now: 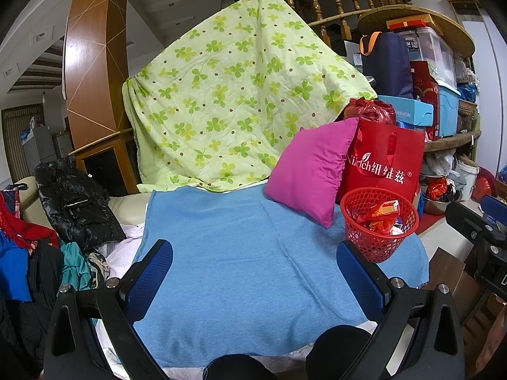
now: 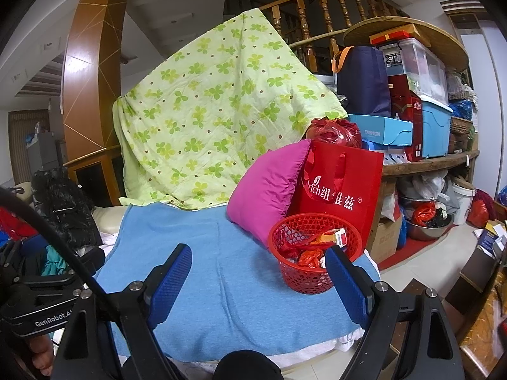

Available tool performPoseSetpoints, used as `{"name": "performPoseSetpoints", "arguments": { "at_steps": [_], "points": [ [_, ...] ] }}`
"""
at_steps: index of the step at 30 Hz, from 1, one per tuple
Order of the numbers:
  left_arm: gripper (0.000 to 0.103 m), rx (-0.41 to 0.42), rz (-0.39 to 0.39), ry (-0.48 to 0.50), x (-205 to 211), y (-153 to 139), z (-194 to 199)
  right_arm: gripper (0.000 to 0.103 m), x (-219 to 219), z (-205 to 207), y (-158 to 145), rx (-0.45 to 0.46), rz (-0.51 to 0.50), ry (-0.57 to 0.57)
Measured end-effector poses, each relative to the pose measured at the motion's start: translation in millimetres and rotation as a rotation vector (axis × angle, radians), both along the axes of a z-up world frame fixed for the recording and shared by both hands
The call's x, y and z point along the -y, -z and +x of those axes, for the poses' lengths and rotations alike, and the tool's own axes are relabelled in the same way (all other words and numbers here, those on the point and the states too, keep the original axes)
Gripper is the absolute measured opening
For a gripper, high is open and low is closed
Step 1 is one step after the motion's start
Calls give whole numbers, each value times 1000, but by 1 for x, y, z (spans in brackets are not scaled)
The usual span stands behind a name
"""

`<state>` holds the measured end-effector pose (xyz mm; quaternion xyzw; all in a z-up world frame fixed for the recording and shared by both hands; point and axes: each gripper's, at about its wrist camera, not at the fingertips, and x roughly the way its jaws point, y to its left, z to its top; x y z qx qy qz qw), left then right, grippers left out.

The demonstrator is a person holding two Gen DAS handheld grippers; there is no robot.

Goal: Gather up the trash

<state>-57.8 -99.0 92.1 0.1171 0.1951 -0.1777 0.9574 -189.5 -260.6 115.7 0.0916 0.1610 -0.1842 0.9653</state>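
Plainly both the left gripper [image 1: 253, 272] and right gripper [image 2: 259, 278] stand apart and empty; a careless reach could tip the light red basket [image 2: 313, 253] off the blue blanket [image 2: 196, 253]; wrappers would spill.

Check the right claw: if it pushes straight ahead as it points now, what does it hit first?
Probably the blue towel: the open right claw points slightly down at bare cloth. The red basket sits beside its right finger, likely just off the line. Depth is unclear.
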Motion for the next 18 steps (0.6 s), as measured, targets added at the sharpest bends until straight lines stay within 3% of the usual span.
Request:
{"name": "performPoseSetpoints", "arguments": {
  "at_steps": [18],
  "points": [
    [103, -2, 4, 1, 3, 0, -1, 88, 11, 6, -4, 1, 1, 9]
  ]
}}
